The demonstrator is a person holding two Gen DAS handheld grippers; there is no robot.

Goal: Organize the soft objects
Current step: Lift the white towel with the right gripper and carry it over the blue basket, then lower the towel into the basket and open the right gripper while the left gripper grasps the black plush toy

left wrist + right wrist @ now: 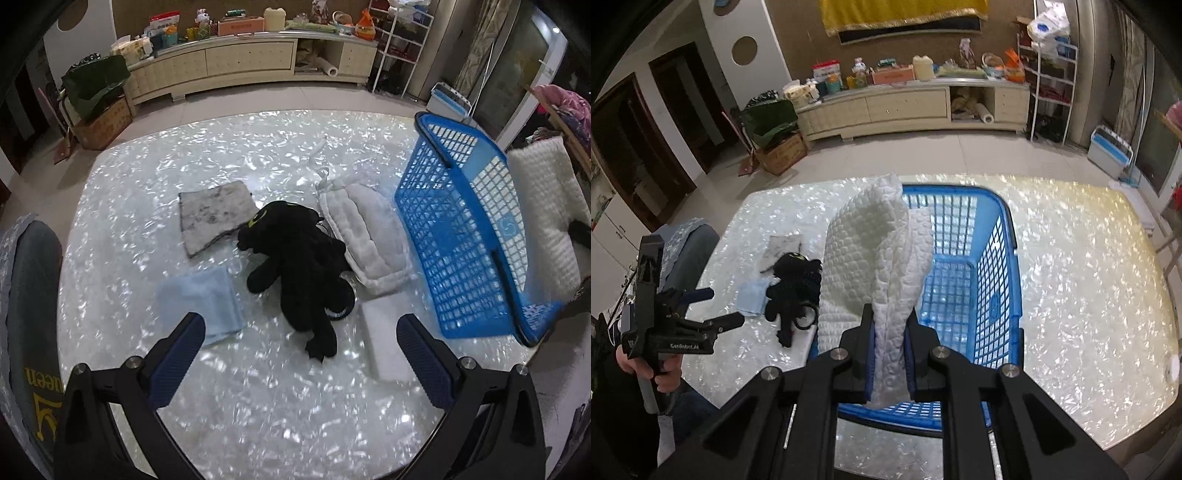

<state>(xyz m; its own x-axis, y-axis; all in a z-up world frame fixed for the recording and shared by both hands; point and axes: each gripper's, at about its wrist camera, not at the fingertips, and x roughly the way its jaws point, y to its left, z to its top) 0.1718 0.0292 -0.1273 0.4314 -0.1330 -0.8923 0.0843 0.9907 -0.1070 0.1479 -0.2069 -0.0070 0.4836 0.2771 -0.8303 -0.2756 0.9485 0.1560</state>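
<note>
My right gripper (889, 343) is shut on a white quilted cloth (879, 258) and holds it up over the near left rim of the blue plastic basket (993, 280). In the left wrist view the same cloth (543, 214) hangs behind the tilted basket (461, 236). My left gripper (301, 339) is open and empty above the table, just short of a black plush toy (299, 266). Around the toy lie a grey cloth (214, 214), a light blue cloth (203, 299), a white padded cushion (365, 236) and a white foam block (384, 339).
The table (258, 406) has a shiny pearl-patterned top. A grey chair back (33, 295) stands at its left edge. A low cream cabinet (912, 107) with clutter stands across the tiled floor, with a white wire shelf (1052, 74) beside it.
</note>
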